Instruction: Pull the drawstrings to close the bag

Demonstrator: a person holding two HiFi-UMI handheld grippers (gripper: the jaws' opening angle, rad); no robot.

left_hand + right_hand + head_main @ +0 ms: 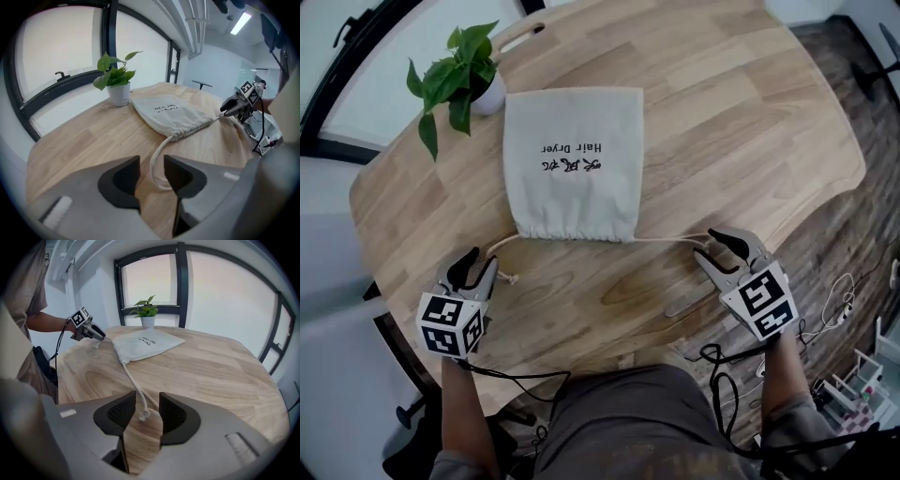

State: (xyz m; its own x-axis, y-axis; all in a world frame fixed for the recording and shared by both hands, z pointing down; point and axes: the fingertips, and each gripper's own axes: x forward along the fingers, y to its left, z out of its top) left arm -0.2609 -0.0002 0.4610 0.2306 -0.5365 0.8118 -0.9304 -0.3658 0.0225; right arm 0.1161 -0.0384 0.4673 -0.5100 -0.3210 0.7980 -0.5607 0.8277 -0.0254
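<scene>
**A:** Where was the bag at this entry?

**B:** The bag [574, 159] lay flat on the desk [722, 112]. Its puckered mouth faced the person, and a plant [455, 70] stood just beside its far left corner. The left cord [502, 246] ran from the mouth toward the left claw [483, 262]. The right cord [670, 240] ran toward the right claw [707, 246].

**A:** Claw state?

**B:** Both stood apart, gripping nothing. A slack loop of the left cord lay between the left jaws, with the pads off it. The knotted end of the right cord lay on the desk between the right jaws, also unpressed.

**A:** Handling notes?

**B:** These are judgements only. The bag was thin cloth, looked light and probably empty, so it would likely slide across the wood rather than resist a one-sided pull. The cords were soft, limp twisted rope that should grip well but won't push. Best hold is close to each cord's end, just inside the knot so the knot stops any slip. Pulling both cords outward evenly, in opposite directions, should keep the bag in place.
</scene>
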